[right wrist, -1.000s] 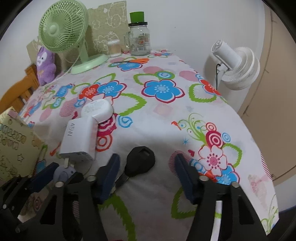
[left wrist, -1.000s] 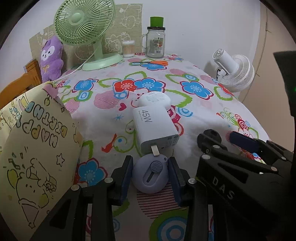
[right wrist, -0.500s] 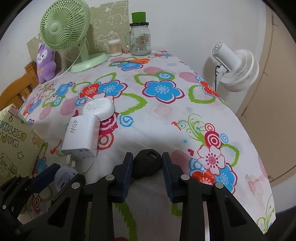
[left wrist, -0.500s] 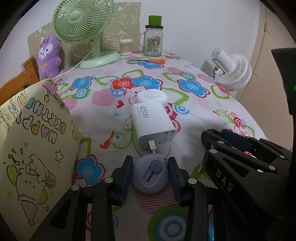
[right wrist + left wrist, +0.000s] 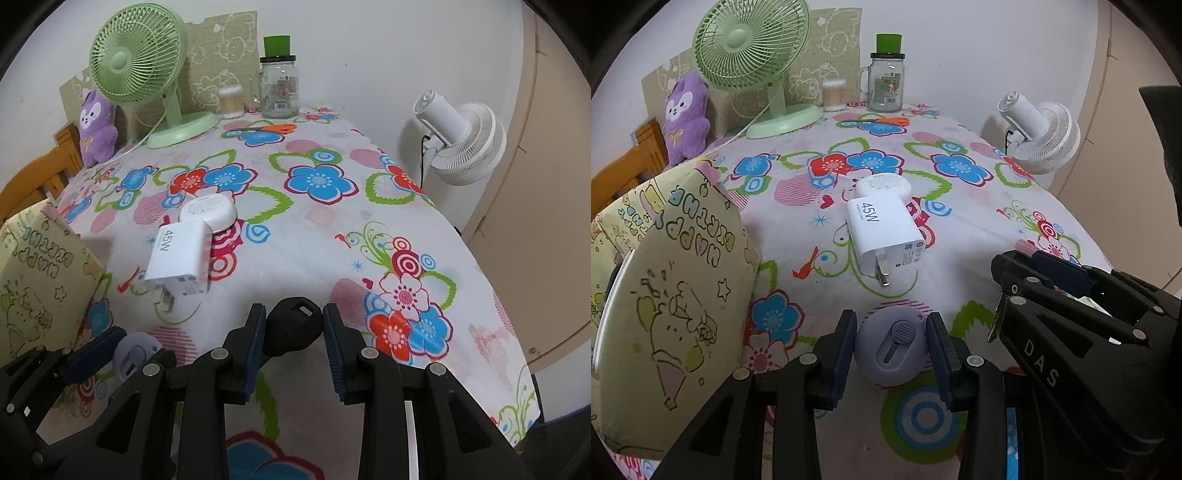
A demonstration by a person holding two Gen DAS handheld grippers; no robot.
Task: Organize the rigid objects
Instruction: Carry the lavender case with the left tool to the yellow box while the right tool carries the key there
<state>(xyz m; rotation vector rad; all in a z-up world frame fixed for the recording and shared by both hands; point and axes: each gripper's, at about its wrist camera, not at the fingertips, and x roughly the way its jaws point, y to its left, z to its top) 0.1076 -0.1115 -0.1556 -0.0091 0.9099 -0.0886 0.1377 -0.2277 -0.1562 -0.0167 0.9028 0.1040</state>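
Tablecloth (image 5: 314,258) with bright flowers; green fan (image 5: 136,59) by white wall.

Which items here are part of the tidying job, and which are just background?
In play: purple round gadget in the left tool; black key in the right tool; white 45W charger; white round case.

Background: green fan, glass jar, purple plush, orange scissors.

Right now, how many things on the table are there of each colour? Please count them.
White: 2, the charger and the round case.
Purple: 2, the round cutter and the plush toy.
Black: 1, the key.
Green: 1, the green fan.
Total: 6.
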